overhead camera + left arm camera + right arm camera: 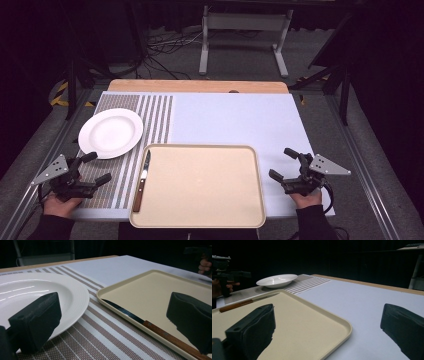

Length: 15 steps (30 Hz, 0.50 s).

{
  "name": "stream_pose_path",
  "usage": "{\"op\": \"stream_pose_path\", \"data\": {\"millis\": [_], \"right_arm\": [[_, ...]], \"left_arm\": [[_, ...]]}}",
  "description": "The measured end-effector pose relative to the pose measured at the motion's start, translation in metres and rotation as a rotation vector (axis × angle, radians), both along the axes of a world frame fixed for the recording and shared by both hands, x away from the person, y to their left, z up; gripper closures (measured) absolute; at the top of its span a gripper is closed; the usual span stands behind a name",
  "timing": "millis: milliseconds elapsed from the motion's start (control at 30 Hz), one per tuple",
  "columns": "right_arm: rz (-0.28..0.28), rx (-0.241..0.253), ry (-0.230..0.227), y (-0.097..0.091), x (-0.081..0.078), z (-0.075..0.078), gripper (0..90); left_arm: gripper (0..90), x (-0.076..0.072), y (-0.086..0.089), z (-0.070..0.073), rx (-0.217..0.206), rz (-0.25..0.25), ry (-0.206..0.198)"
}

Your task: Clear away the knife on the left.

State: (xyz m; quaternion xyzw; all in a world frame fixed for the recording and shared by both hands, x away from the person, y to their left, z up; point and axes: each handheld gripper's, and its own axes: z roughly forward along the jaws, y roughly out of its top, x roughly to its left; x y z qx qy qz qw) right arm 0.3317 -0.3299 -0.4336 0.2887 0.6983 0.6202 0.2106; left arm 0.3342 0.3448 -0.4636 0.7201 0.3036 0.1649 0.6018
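A beige tray (200,185) lies at the table's near middle. A knife (141,181) with a wooden handle rests along its left rim, blade pointing away from me. A white plate (110,132) sits on the striped mat at the left. My left gripper (97,168) hovers open near the front left corner, left of the tray; its view shows the plate (37,295), the knife (150,325) and the tray (155,292). My right gripper (283,163) stands open right of the tray, holding nothing; its view shows the tray (294,325), the knife (244,302) and the plate (277,280).
A striped brown and white mat (140,120) covers the left part of the table and a pale blue sheet (235,120) the right. A wooden edge (200,86) runs along the far side. A metal stand (245,35) and cables lie on the floor beyond.
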Motion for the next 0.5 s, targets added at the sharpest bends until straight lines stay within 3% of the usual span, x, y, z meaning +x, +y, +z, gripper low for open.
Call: {"op": "stream_pose_path", "data": {"millis": [133,233,500], "right_arm": [[0.003,-0.001,0.0,0.0001,0.0002,-0.0002,0.5],[0.002,-0.002,0.001,0.0001,0.0002,-0.0002,0.5],[0.003,-0.003,-0.003,0.0004,0.0001,-0.0001,0.5]], "left_arm": [[0.8,0.0002,0.0004,-0.0007,-0.001,0.001,0.003],[0.7,-0.0005,0.0013,0.0006,-0.027,0.004,0.006],[0.8,-0.0013,0.0002,0.0013,-0.028,0.008,0.004]]}}
